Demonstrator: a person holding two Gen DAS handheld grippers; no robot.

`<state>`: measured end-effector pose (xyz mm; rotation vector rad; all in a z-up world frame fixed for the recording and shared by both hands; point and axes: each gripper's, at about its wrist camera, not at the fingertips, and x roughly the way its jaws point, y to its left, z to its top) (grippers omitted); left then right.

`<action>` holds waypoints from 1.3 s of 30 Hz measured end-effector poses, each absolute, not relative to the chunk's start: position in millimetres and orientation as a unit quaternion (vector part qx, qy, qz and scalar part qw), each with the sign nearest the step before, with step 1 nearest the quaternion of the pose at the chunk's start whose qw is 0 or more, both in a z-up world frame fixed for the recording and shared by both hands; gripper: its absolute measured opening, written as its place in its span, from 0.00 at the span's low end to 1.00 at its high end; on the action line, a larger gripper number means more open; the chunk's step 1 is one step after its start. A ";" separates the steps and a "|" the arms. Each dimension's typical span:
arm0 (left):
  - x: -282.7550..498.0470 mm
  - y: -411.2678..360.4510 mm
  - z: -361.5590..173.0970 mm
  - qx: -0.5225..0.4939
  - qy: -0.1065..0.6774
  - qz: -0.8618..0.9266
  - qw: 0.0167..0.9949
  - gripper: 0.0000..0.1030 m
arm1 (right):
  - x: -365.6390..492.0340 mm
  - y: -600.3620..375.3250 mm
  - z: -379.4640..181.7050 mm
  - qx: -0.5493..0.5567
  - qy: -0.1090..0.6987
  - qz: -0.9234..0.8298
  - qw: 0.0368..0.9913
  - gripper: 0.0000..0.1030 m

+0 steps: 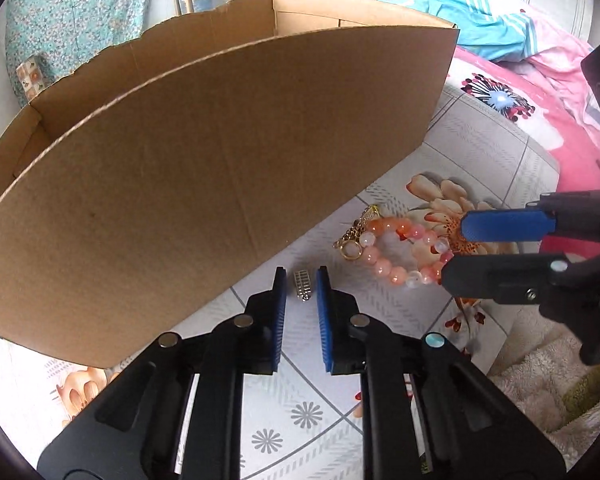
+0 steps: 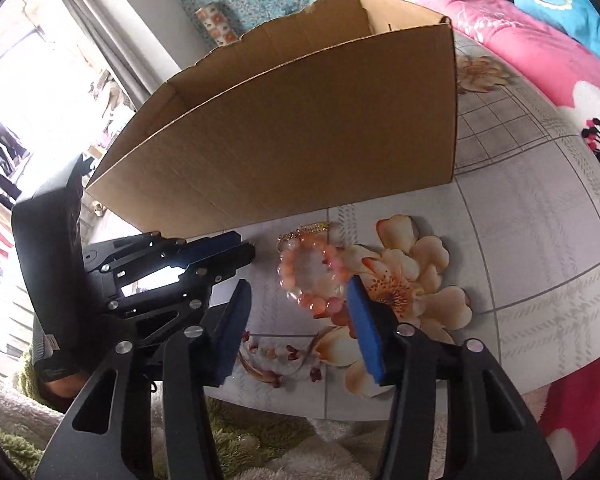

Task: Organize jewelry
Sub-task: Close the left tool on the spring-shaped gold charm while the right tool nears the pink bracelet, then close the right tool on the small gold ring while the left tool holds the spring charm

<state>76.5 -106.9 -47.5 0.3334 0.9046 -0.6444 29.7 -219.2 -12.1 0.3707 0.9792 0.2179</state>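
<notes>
A small silver ring (image 1: 303,285) lies on the flowered table between the fingertips of my left gripper (image 1: 301,280), whose jaws stand a little apart around it without touching. A pink and orange bead bracelet (image 1: 400,250) lies to its right, with a gold chain (image 1: 354,236) beside it. My right gripper (image 1: 454,246) is open, its fingers at the bracelet's right side. In the right wrist view the bracelet (image 2: 310,276) lies just ahead of the open right gripper (image 2: 298,286), and the left gripper (image 2: 244,250) is at the left. The ring is hidden there.
A large open cardboard box (image 1: 220,168) stands right behind the jewelry; it also shows in the right wrist view (image 2: 300,140). Pink and blue bedding (image 1: 520,72) lies at the right. A fluffy rug (image 2: 260,448) is below the table's front edge.
</notes>
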 end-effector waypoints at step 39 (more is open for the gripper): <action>73.7 -70.6 -50.2 0.105 0.434 -0.290 0.847 0.05 | 82.8 -157.8 -26.3 0.046 0.477 0.082 0.874 0.20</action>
